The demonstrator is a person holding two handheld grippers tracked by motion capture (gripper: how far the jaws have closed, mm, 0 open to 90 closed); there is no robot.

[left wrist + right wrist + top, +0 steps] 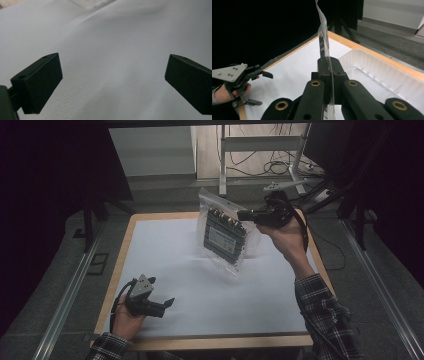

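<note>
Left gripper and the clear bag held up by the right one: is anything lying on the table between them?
No. In the high view only bare white table lies between the open left gripper and the bag pinched by the right gripper.

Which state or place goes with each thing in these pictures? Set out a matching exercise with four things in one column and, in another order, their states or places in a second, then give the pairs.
Things:
1. left gripper
2. right gripper
3. clear bag
4. white tray

States or places:
A. lifted above the table, hanging with a dark ribbed part inside
B. jaws wide apart, nothing between them, low over the white sheet
C. lying on the table beneath the bag
D. jaws pressed on the bag's edge

Pairs: 1-B, 2-D, 3-A, 4-C
</note>
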